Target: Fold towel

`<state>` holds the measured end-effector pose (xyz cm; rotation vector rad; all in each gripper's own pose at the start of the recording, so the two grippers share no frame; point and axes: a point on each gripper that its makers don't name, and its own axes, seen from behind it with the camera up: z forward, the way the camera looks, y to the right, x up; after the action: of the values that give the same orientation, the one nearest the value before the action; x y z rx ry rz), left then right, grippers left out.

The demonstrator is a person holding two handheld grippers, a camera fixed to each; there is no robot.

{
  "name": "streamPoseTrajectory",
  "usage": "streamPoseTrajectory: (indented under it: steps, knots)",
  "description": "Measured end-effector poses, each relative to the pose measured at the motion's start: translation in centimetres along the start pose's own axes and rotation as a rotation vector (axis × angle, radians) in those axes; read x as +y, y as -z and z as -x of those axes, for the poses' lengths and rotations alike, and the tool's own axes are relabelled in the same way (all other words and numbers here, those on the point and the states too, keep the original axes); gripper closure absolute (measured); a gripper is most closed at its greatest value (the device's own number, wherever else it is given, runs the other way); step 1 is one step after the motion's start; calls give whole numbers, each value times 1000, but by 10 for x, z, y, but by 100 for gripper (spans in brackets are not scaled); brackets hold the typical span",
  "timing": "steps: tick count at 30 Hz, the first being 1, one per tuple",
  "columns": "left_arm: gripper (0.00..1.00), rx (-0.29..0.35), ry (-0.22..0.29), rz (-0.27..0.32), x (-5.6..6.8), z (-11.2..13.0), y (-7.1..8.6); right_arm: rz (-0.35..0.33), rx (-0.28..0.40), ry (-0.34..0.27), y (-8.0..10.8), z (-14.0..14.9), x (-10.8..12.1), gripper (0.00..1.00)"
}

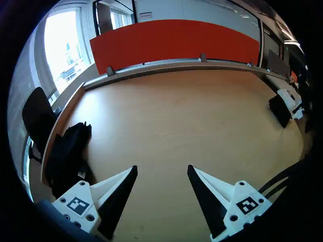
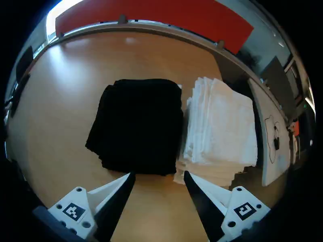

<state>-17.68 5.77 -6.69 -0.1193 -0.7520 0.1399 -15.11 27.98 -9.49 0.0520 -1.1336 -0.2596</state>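
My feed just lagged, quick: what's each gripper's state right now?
Left gripper: open, holding nothing, over the light wooden tabletop.
Right gripper: open, holding nothing, facing the stack of folded black towels and the stack of folded white towels.

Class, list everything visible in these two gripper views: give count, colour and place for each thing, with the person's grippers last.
Light wooden table top: one, tan, under both grippers.
Folded black towel stack: one, black, table centre, right gripper view.
Folded white towel stack: one, white, right of the black stack.
Red partition panel: one, red, table's far edge.
Black bag: one, black, table's left edge.
Black office chair: one, black, beyond that edge.
Left gripper: one, white and black, open, empty.
Right gripper: one, white and black, open, near the towels.
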Motion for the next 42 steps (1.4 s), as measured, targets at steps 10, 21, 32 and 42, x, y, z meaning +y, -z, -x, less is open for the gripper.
streamPoseTrajectory:
  steps: [10, 21, 32, 42]
  knots:
    - [9, 4, 3, -1, -3, -1, 2, -18, 30, -31, 3, -6, -10, 7]
    - [9, 18, 18, -2, -5, -4, 4, -36, 130, -93, 14, -28, -29, 7]
    - [9, 35, 31, -12, -8, -10, 5, -49, 242, -225, 33, -51, -62, 7]
    - [9, 49, 67, -10, -11, -14, 4, -44, 299, -322, 42, -68, -85, 7]
